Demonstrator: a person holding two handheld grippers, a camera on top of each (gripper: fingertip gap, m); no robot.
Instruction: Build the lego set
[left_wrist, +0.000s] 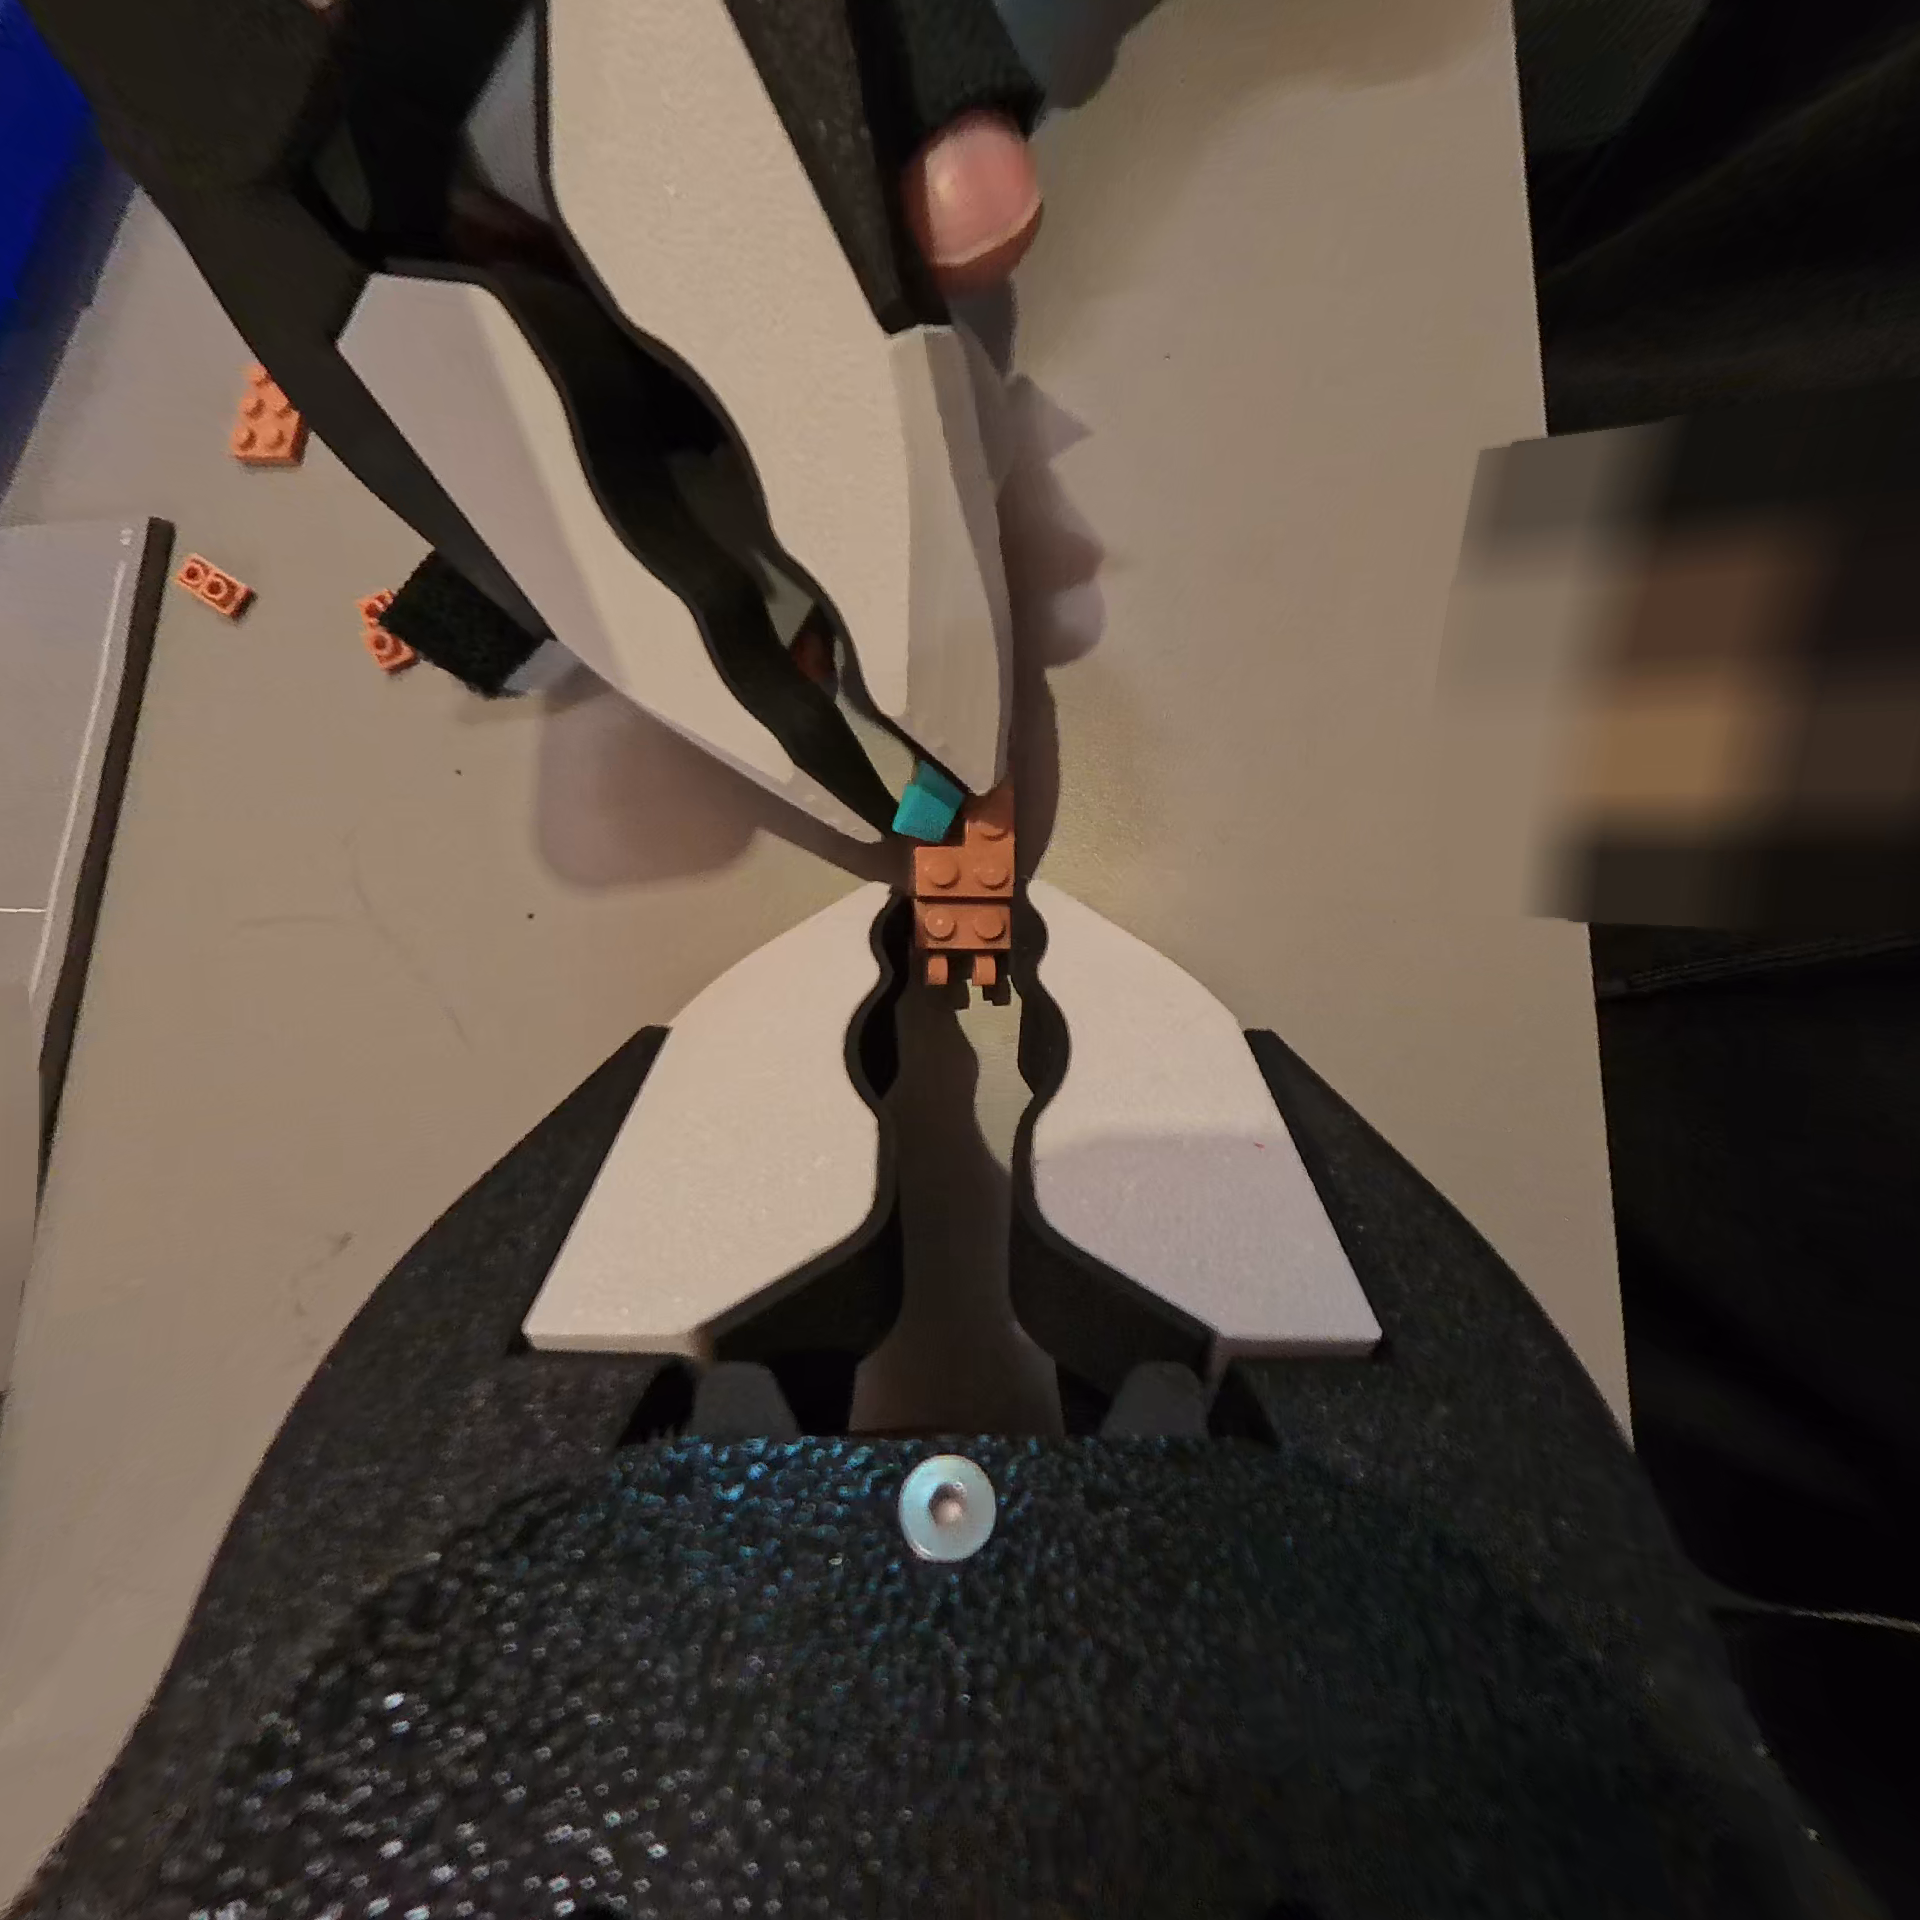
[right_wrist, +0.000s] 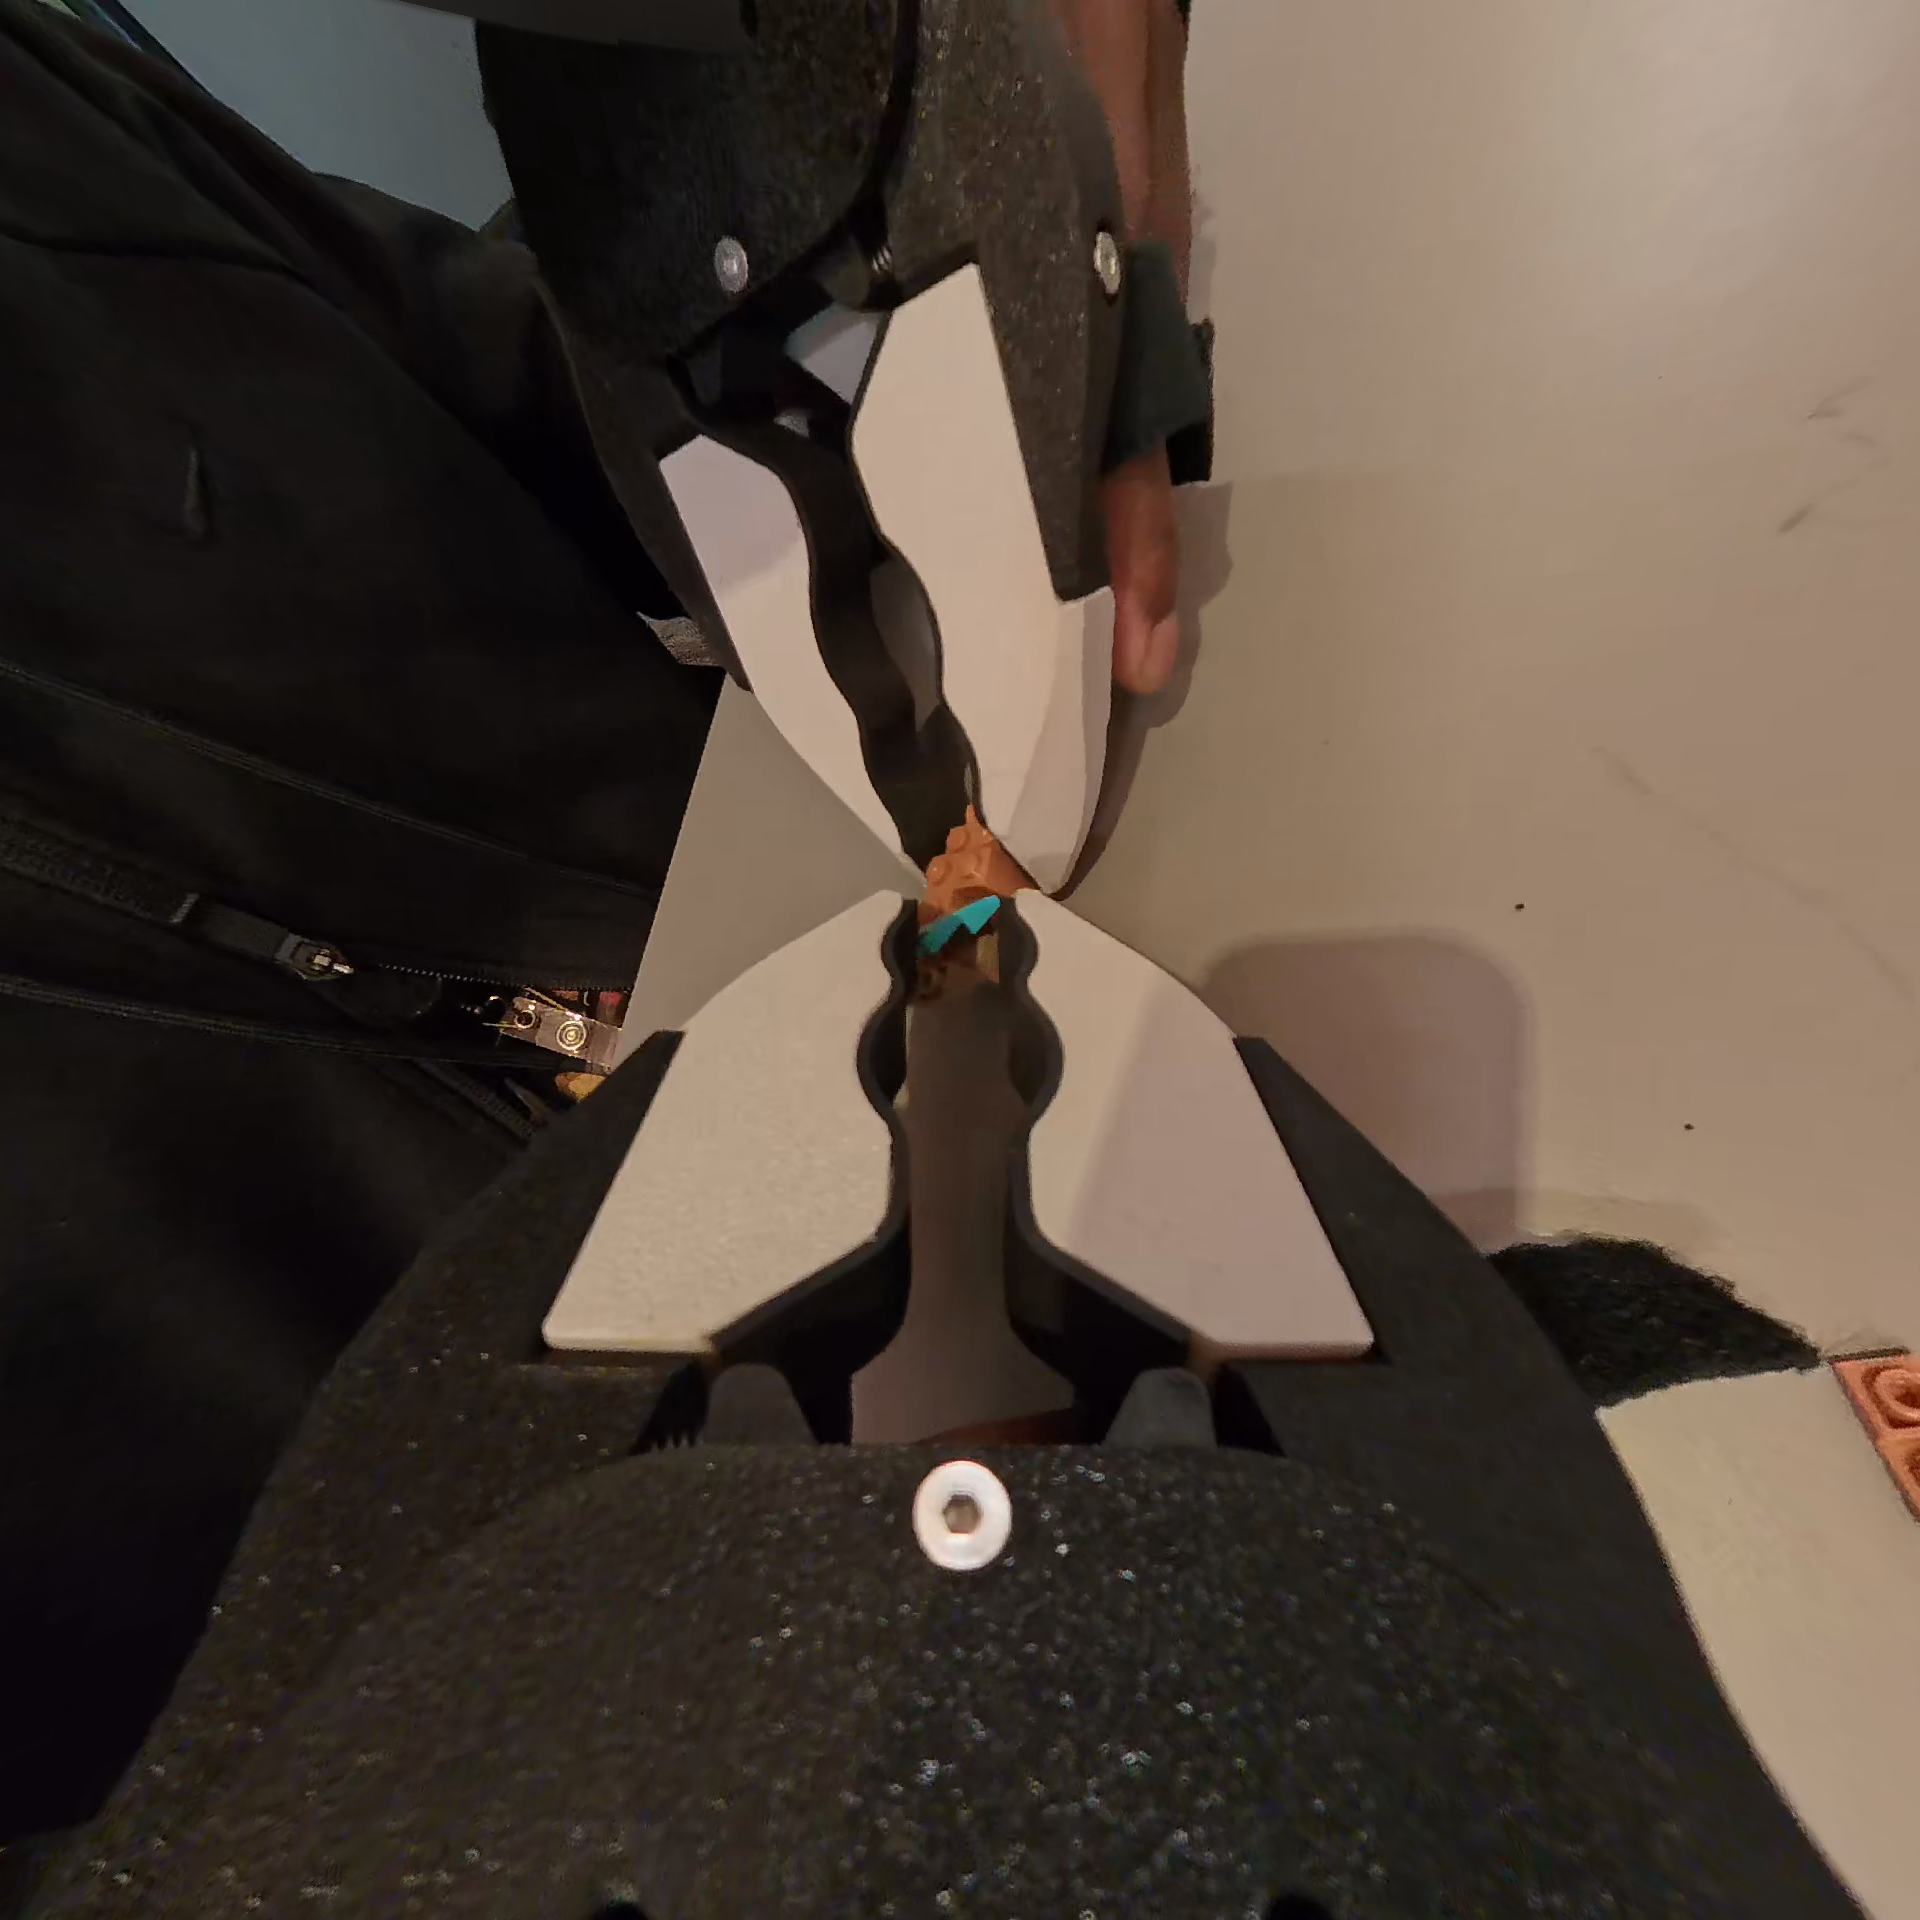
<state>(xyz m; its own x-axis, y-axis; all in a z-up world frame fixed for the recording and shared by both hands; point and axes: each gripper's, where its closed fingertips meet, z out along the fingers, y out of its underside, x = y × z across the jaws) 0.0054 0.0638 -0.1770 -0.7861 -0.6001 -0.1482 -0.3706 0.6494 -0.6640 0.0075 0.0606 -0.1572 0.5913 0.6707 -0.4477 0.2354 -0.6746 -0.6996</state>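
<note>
I see the brick assembly (left_wrist: 964, 902) between my left hand-held gripper (left_wrist: 961, 914) near and right hand-held gripper (left_wrist: 940, 816) far; loose plates (left_wrist: 268, 421) lie far left on the desk (left_wrist: 1278, 665).

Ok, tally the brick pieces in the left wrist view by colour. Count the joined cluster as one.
Loose orange pieces on the table: 3, the last partly hidden behind a strap
Orange cluster, gripped by the left hand-held gripper: 1
Teal piece, gripped by the right hand-held gripper: 1
Total: 5

Indoor workbench, plain pale tabletop (left_wrist: 1299, 623), scattered orange toy bricks (left_wrist: 268, 421)
</note>
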